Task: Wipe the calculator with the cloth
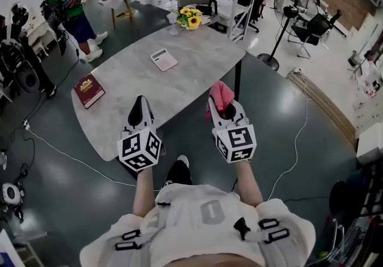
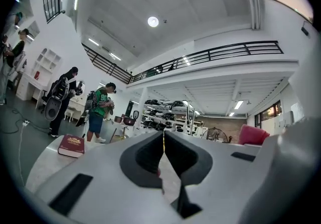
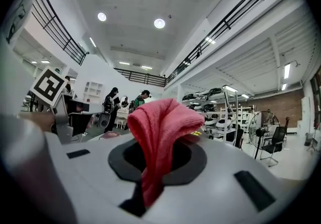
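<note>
While the flat white calculator (image 1: 163,59) waits on the grey marbled desk (image 1: 197,77), well short of it the right tool (image 1: 222,110) clamps a pink cloth (image 1: 219,94) for wiping; the left tool (image 1: 141,105) is closed, empty.

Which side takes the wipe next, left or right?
Right. The right hand-held gripper is shut on the pink cloth; the left hand-held gripper is shut and empty. The calculator lies ahead on the table.

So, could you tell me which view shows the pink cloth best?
The right gripper view: the pink cloth fills its centre, clamped between the right gripper's jaws. The head view shows it poking from that gripper; the left gripper view catches only a red patch at right.
</note>
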